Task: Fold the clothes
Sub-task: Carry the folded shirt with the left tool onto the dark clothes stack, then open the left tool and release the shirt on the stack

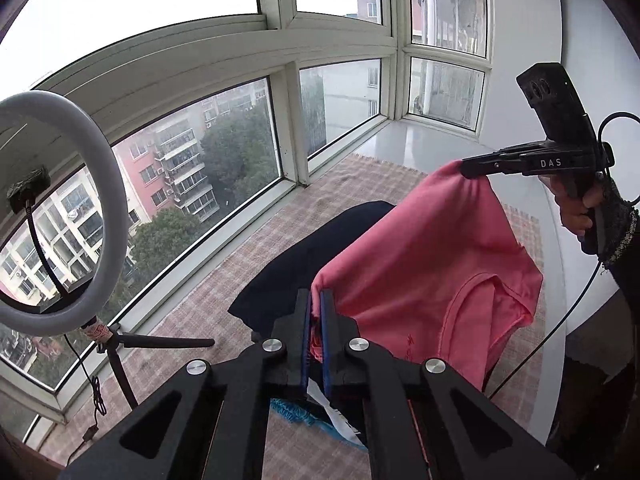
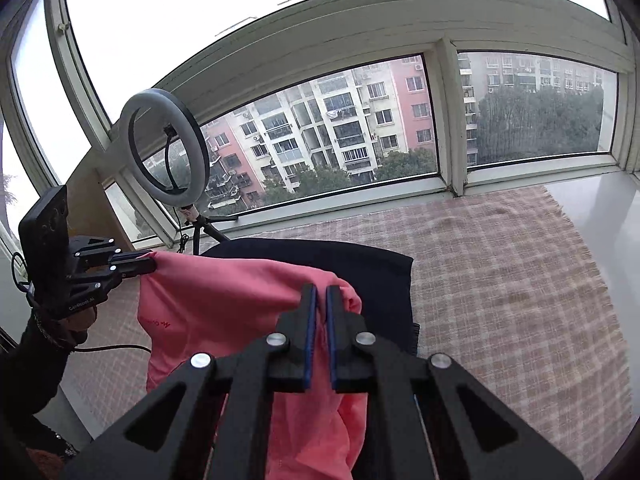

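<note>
Pink shirt (image 1: 420,248) hangs in the air between the two claws, above a checked cloth (image 1: 224,280) that covers the sill-like surface under the window. The left claw (image 1: 316,300) has its blue-lined fingers (image 1: 325,320) pressed together on one gathered corner of the fabric; the right claw (image 2: 321,294) pinches another bunch of it the same way.

Much stays hidden. A dark garment (image 2: 360,264) lies flat on the checked cloth beneath the shirt, and the pink fabric covers part of it, so its shape cannot be made out. The shirt's lower edge is cut off behind the claw bodies in both views. Small red lettering on the shirt (image 2: 154,323) is too small to read.

The left wrist view alone shows the neckline opening of the shirt (image 1: 492,300), a blue and white bundle (image 1: 316,416) below the claw — mostly hidden, not identifiable — and the hand (image 1: 576,208) that grips the right tool. The right wrist view alone shows the other hand (image 2: 76,324) in a dark sleeve, and the full ring light (image 2: 166,148) on its tripod by the window frame (image 2: 450,120) — the left view cuts that ring at its edge.
</note>
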{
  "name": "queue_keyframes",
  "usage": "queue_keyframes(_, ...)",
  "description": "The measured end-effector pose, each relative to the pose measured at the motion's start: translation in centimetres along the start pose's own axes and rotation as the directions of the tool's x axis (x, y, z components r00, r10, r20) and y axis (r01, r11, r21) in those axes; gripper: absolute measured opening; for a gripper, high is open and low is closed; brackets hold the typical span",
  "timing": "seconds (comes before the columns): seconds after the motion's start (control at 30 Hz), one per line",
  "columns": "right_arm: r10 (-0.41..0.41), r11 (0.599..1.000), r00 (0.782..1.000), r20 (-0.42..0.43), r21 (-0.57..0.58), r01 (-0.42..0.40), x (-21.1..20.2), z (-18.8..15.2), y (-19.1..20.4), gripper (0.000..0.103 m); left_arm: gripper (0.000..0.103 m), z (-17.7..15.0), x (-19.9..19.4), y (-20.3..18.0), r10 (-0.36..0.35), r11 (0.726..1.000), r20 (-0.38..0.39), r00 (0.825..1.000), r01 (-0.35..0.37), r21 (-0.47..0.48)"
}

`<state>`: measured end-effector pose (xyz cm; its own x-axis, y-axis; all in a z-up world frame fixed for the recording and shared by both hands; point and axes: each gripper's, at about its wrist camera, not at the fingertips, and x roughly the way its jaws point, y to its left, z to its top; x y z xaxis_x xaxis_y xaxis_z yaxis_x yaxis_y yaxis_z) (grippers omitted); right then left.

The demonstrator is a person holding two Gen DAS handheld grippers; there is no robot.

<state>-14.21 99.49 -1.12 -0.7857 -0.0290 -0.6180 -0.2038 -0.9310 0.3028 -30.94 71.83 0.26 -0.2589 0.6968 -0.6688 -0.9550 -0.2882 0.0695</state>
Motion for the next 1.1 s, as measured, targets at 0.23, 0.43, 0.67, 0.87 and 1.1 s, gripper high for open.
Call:
queue_keyframes(0.23,-0.057,0.996,0.998,-0.034,-0.067,0.055,4.5,4.9,-0.3,0.005,0.000,1.9,5.8,4.4,0.084,0.996,-0.075,0.994,-0.087,-0.034)
queue_keyframes(0.43,-0.216,0.976,0.932,-0.292,-0.057,0.208,12.8,4.0,-3.4,0.007,0.013,-0.6,8.7,6.9,0.007,0.986,-0.196,0.980,-0.039,-0.161)
queue_keyframes(0.67,-0.247,0.968,0.966,-0.075,-0.066,0.242,3.6,2.5,-1.1,0.030,0.031,0.7,5.1,3.8,-0.061,0.990,-0.073,0.995,0.050,-0.135)
queue_keyframes(0.87,-0.174,0.985,0.966,-0.189,-0.028,0.172,8.8,-0.5,-1.5,0.030,0.036,-0.7,11.7,1.1,0.011,1.000,-0.212,0.977,-0.011,0.001)
queue_keyframes(1.1,-0.213,0.971,0.964,-0.162,0.074,0.227,6.5,-0.4,-2.0,0.033,0.035,-0.6,7.0,1.5,0.052,0.998,-0.138,0.989,-0.057,-0.030)
